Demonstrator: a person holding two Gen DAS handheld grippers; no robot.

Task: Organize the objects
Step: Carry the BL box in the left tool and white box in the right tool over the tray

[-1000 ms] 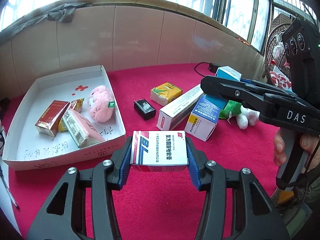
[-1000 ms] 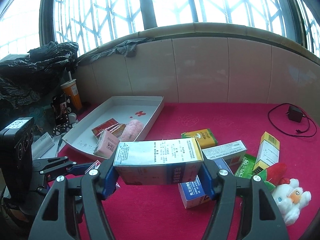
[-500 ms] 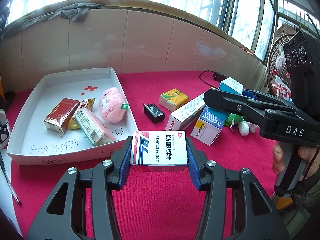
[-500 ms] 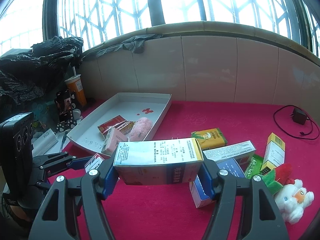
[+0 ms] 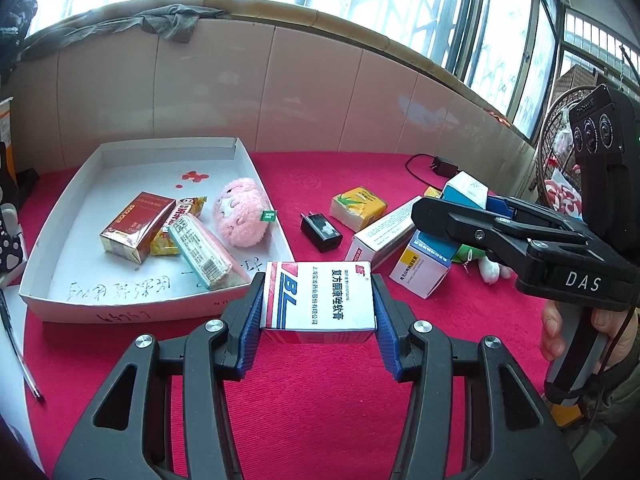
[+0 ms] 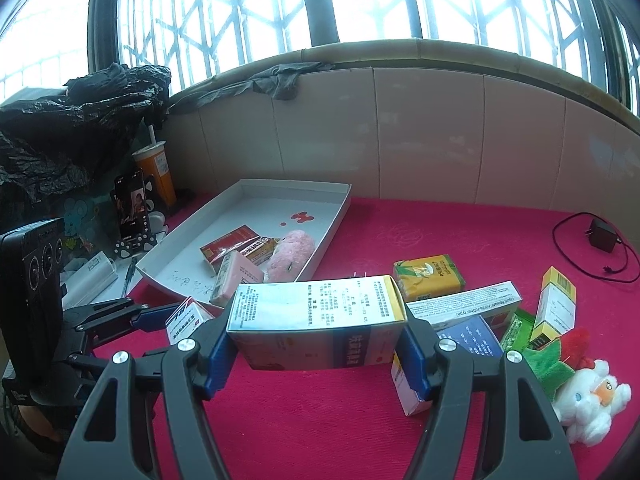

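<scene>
Left wrist view: crimson cloth surface [image 5: 328, 392] under tiled wall, barred windows. Left gripper [image 5: 317, 312] clenched on white red-and-blue-striped carton [image 5: 318, 300], just beside white cardboard tray [image 5: 132, 310] near edge. Right gripper [image 6: 316, 344] grasping blue-and-yellow medicine box [image 6: 316, 308]. Bare cloth beyond tray.

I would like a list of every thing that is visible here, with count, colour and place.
Shallow cardboard tray: 1, white, left on the red cloth.
Pink plush toy: 1, inside the tray.
Small packets: 3, red, yellow, pink, inside the tray.
Black plug adapter: 1, on the cloth beside the tray.
Yellow-green packet: 1, on the cloth.
Loose medicine boxes: about 3, white, blue, yellow, right.
White plush toy: 1, far right.
Black charger with cable: 1, back right.
Orange drink cup: 1, back left.
Left gripper: holds a white-blue-red box.
Right gripper: holds a blue-yellow box.
</scene>
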